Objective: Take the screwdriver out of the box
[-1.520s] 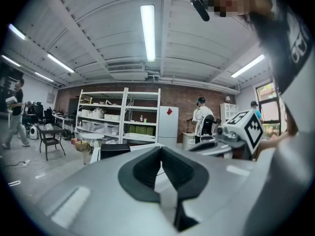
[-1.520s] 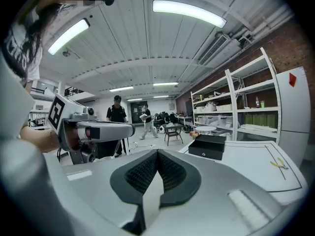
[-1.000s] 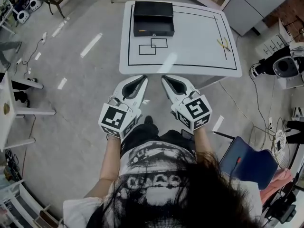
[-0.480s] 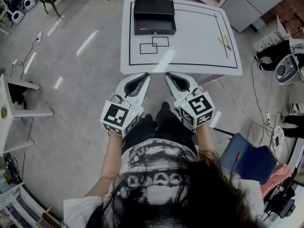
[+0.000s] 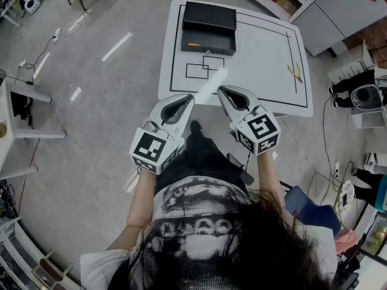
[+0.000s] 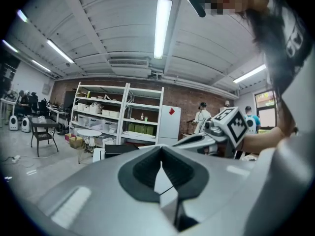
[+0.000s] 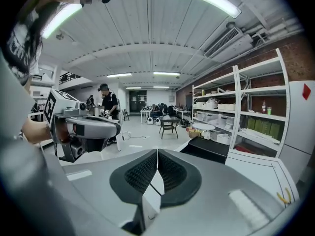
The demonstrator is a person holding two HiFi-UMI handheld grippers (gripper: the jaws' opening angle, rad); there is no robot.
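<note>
We've got two here: left gripper [image 5: 189, 96] and right gripper [image 5: 221, 90], jaws together on both, holding nothing. Ahead of them, across the table [image 5: 266, 47], sits one black box [image 5: 209, 17] with one orange screwdriver [image 5: 193, 44] inside.

We wear a white T-shirt [image 5: 181, 213] with a black print, and dark trousers [image 5: 202, 156]. Our left tool [image 5: 186, 98] and right tool [image 5: 222, 90] are pale grey shells with black ribbed pads [image 7: 140, 173], each carrying a black-and-white marker cube [image 5: 153, 151].
</note>
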